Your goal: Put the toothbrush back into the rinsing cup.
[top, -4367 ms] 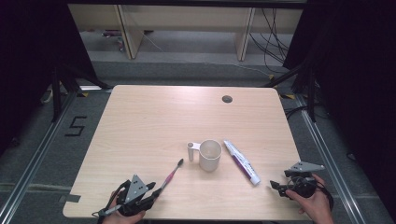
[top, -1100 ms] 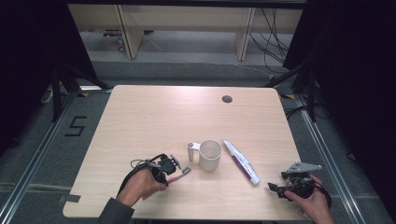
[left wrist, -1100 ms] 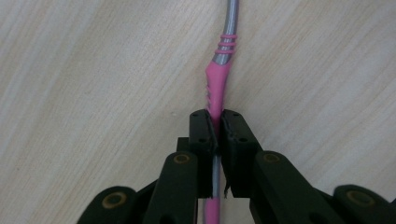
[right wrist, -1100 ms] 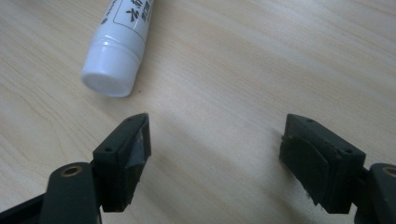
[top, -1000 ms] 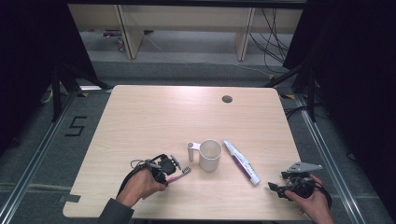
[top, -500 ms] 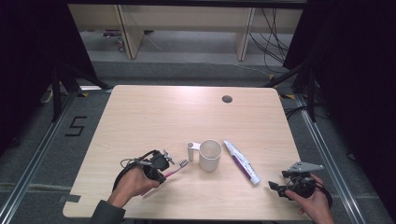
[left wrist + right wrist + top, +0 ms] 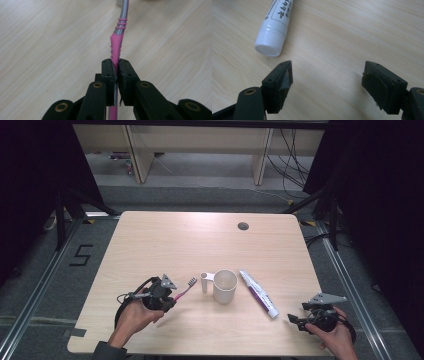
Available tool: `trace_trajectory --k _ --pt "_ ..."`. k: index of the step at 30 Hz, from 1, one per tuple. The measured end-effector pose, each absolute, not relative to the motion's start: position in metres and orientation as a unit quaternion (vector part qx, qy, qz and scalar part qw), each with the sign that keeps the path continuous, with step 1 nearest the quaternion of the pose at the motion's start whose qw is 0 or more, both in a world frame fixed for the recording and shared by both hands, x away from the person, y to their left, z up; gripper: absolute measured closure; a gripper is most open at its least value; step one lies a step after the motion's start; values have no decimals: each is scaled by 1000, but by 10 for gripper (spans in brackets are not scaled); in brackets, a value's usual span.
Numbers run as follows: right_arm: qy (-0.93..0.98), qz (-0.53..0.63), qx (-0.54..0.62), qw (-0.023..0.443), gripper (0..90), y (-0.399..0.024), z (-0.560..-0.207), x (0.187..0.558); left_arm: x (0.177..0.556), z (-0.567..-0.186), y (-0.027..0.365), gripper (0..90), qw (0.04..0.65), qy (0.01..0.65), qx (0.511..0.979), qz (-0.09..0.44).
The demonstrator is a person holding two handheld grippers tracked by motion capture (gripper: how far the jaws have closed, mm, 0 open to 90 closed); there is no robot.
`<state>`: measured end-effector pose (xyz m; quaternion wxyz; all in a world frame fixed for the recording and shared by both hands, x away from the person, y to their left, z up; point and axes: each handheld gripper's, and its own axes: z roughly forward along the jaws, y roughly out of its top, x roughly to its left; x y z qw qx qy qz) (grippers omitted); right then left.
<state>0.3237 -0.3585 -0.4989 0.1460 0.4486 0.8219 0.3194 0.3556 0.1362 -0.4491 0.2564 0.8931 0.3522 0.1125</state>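
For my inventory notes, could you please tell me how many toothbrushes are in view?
1. The toothbrush is clamped by its pink handle in the left gripper, bristle head pointing toward the white mug at the table's middle.

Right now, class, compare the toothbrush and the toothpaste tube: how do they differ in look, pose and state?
The toothbrush is slim, pink and grey; the toothpaste tube is broader, white with purple print. The toothbrush is clamped in the left gripper, bristles toward the mug; the tube lies flat on the table, untouched, ahead of the open right gripper. Both flank the mug.
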Motion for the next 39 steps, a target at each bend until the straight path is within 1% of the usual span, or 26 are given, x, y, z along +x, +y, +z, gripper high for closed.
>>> trace_trajectory --k 1,2,4,5,6,7,10,11,12,14,15,16,17,20,21,24,26,29,31,35,37,38,39 --pt "819 323 454 134 250 -357 -499 323 355 -448 137 834 263 354 890 112" --pt "818 322 454 141 250 -358 -498 323 354 -447 138 835 269 356 887 118" --pt "816 320 463 135 250 -357 -497 322 354 -447 140 834 282 360 883 109" --pt "816 320 463 134 250 -357 -497 322 354 -445 142 834 295 363 876 115" --pt "816 320 463 134 250 -357 -497 322 354 -445 142 834 295 363 876 115" --pt "819 322 454 137 250 -358 -499 323 353 -443 144 834 316 373 863 126" --pt "818 321 458 133 250 -357 -499 323 353 -441 145 834 324 378 856 137" --pt "822 318 450 145 250 -359 -497 323 353 -438 148 834 336 376 850 150" --pt "822 318 450 145 250 -359 -497 323 353 -438 148 834 336 376 850 150" --pt "820 317 455 143 250 -358 -497 323 353 -435 151 834 351 376 841 168" --pt "824 318 447 143 250 -359 -498 324 353 -435 152 835 364 385 828 183" --pt "824 318 447 143 250 -359 -498 324 353 -435 152 834 364 385 828 183" --pt "821 323 450 139 250 -358 -499 323 353 -435 153 834 382 388 818 187" --pt "822 320 447 149 251 -359 -499 324 354 -434 154 834 390 392 811 192" --pt "817 321 460 137 251 -358 -497 323 355 -436 154 834 399 394 805 190" --pt "815 320 463 137 251 -357 -497 323 356 -437 155 834 404 393 801 201" --pt "815 320 463 135 251 -357 -497 322 355 -438 154 834 431 407 776 215" --pt "817 320 460 138 251 -358 -497 323 355 -436 154 834 456 408 758 227" --pt "816 322 461 136 251 -358 -497 323 355 -434 153 834 474 408 745 232" --pt "817 322 458 136 251 -358 -498 323 357 -434 152 834 490 406 737 228" --pt "818 328 449 147 251 -359 -499 324 357 -434 150 834 498 407 732 226" --pt "817 323 457 136 251 -358 -498 323 358 -433 148 834 502 405 729 226" --pt "817 325 457 135 250 -358 -498 323 358 -432 147 834 503 406 728 229"
